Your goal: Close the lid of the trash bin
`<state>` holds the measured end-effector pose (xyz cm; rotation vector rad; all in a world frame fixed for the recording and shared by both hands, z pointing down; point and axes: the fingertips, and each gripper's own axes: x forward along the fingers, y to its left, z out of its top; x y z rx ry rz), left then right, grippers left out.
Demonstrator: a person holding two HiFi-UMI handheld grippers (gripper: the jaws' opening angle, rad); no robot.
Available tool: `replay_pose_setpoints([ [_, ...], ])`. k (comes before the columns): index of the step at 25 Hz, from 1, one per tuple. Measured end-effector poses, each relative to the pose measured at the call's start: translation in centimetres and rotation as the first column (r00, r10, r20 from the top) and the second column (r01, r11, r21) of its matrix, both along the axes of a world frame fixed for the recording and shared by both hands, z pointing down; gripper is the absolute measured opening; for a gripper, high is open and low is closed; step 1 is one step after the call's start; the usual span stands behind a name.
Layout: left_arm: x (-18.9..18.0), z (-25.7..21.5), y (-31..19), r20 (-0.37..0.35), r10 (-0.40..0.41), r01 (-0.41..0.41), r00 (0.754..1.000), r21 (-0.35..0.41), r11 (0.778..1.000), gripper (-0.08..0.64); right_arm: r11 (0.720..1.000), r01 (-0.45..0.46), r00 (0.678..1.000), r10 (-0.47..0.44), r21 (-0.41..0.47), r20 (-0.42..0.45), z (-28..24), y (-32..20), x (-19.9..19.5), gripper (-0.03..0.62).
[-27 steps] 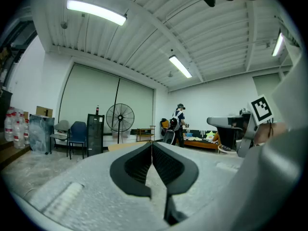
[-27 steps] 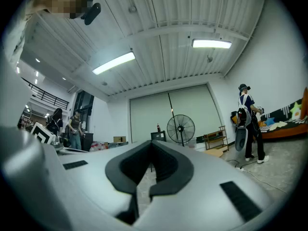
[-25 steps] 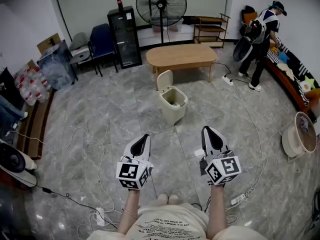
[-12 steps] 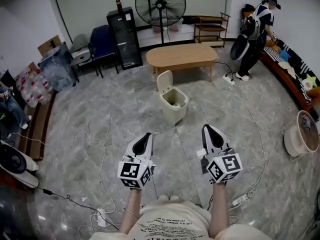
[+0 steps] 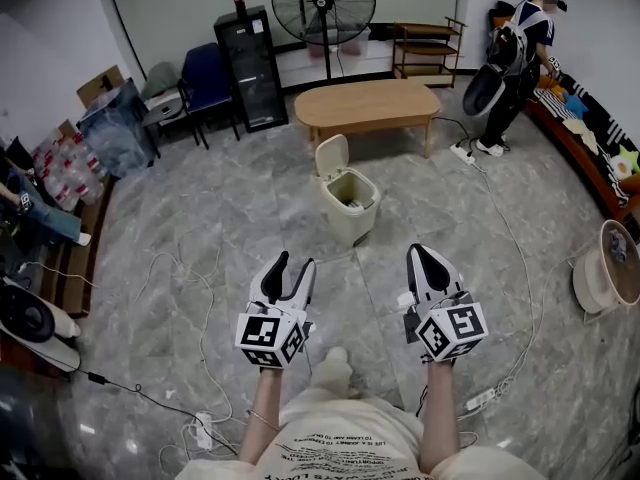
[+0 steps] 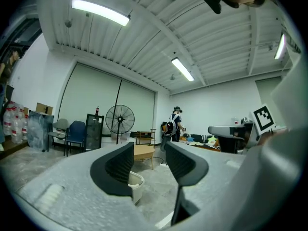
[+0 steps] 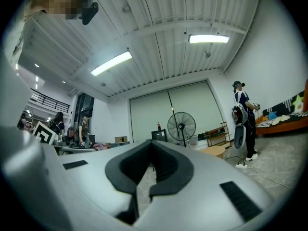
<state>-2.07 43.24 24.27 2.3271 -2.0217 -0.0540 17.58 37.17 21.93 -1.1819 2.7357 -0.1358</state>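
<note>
The beige trash bin [image 5: 349, 208] stands on the grey floor in front of the wooden table, its lid [image 5: 332, 157] tipped up and open. Both grippers are held level well short of it and touch nothing. My left gripper [image 5: 290, 265] has its jaws parted and opening, with nothing held; in the left gripper view the bin [image 6: 136, 184] shows far off in the gap of this gripper [image 6: 149, 165]. My right gripper [image 5: 420, 253] is shut and empty, its pads meeting in the right gripper view [image 7: 151, 148]. The bin is hidden in that view.
A low wooden table [image 5: 365, 105], a standing fan [image 5: 323, 3] and a black cabinet [image 5: 252, 68] are behind the bin. A person [image 5: 515, 58] stands at the far right by a bench. Cables [image 5: 180, 298] and a power strip [image 5: 478, 398] lie on the floor.
The left gripper's jaws have gone from shut to parted. Both grippers have edged forward toward the bin. The right gripper stays shut.
</note>
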Motion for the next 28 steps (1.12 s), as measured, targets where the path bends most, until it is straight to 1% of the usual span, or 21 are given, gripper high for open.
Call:
replay_pose_setpoints([
  [3, -0.4, 0.4, -1.0, -0.012, -0.013, 0.013, 1.000, 0.003, 1.000, 0.260, 1.000, 0.002, 1.000, -0.002, -0.011, 0.001, 0.4, -1.0, -0.1, 0.005],
  [4, -0.5, 0.5, -1.5, -0.017, -0.009, 0.009, 1.000, 0.003, 1.000, 0.273, 1.000, 0.001, 1.000, -0.001, -0.015, 0.000, 0.6, -1.4, -0.1, 0.005],
  [7, -1.0, 1.0, -3.1, -0.029, -0.004, 0.004, 1.000, 0.001, 1.000, 0.285, 1.000, -0.001, 1.000, 0.000, -0.030, -0.008, 1.3, -3.0, -0.4, 0.005],
  [10, -1.8, 1.9, -5.4, -0.023, -0.008, 0.008, 1.000, -0.007, 1.000, 0.302, 0.999, -0.006, 1.000, 0.006, -0.044, -0.015, 2.2, -5.4, -0.9, 0.005],
  [16, -3.9, 3.6, -11.8, -0.009, -0.009, 0.008, 1.000, -0.043, 0.999, 0.318, 0.997, -0.009, 1.000, 0.007, -0.079, -0.020, 3.7, -11.7, -3.1, 0.005],
  [21, -6.7, 4.4, -17.0, -0.015, -0.024, 0.023, 1.000, -0.081, 0.996, 0.318, 0.994, 0.002, 0.999, -0.006, -0.108, -0.033, 4.2, -17.1, -5.9, 0.005],
  [28, -10.0, 5.0, -23.3, -0.010, -0.023, 0.022, 1.000, -0.098, 0.995, 0.318, 0.991, 0.015, 0.999, -0.019, -0.130, -0.034, 5.0, -23.5, -9.4, 0.005],
])
